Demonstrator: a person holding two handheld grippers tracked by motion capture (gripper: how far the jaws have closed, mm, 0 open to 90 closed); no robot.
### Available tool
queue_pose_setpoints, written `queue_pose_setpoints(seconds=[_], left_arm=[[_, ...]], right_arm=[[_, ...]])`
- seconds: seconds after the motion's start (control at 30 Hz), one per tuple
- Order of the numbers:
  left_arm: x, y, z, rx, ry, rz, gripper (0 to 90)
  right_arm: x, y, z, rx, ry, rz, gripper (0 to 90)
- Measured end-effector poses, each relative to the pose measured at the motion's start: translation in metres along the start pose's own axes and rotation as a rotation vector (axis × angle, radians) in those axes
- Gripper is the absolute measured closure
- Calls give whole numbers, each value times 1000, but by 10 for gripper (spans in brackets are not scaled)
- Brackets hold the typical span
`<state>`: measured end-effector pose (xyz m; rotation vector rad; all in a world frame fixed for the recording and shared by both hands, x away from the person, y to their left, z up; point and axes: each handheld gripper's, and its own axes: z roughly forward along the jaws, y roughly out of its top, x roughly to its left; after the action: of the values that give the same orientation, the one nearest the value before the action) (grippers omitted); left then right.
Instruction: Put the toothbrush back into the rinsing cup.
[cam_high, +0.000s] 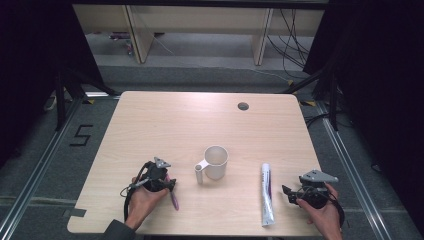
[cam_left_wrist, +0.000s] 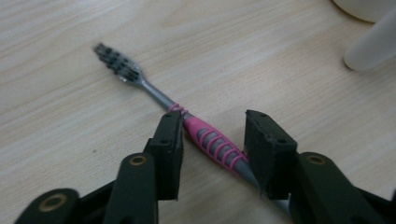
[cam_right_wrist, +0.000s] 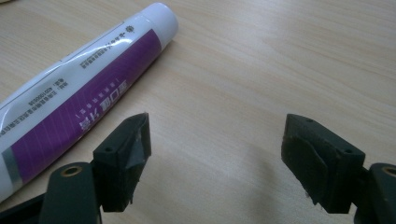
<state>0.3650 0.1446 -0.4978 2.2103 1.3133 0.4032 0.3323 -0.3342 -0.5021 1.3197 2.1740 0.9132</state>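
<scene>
- The high view takes in the whole pale wooden table (cam_high: 165, 120): the left gripper (cam_high: 167, 184) near the front-left, a white ceramic mug (cam_high: 215, 162) with its handle turned to the near left at the middle, a white tube with a purple label (cam_high: 266, 194) lying lengthwise to the right of the mug, and the right gripper (cam_high: 289, 192) just right of that tube.
- There the pink-and-grey plastic toothbrush (cam_high: 173, 198) is a thin pink sliver poking out under the left gripper toward the near edge.
- The left gripper view gives the detail – the toothbrush (cam_left_wrist: 187, 123) lies flat and slantwise on the wood, dark bristle head away from the jaws, slim grey neck, pink handle ribbed with grey.
- The left gripper (cam_left_wrist: 212, 140) straddles the ribbed handle; its jaws stand partly apart, and both pads look to be against the handle.
- The right gripper view shows the right gripper (cam_right_wrist: 217, 140) spread wide over bare wood, gripping nothing – the tube (cam_right_wrist: 79, 93) lies just beside its left jaw.
</scene>
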Motion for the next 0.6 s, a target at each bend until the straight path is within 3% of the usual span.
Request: queue_pose_setpoints(seconds=[0.07,0.1,0.27,0.3,0.4,0.6], left_arm=[[1,1,-2,22,-12,23,619],[2,2,-3,37,-22,33,630],[4,4,-5,70,-64,58,678],[4,6,-5,104,-78,69,671],[3,9,-6,130,-64,94,660],[4,15,-6,204,-99,117,728]], right_arm=[[1,0,-1,14,-7,22,252],[0,0,0,-2,6,-3,251],[0,0,0,8,-1,-3,253],[1,0,-1,11,-3,3,254],[1,0,0,18,5,7,255],[0,0,0,14,4,-3,255]])
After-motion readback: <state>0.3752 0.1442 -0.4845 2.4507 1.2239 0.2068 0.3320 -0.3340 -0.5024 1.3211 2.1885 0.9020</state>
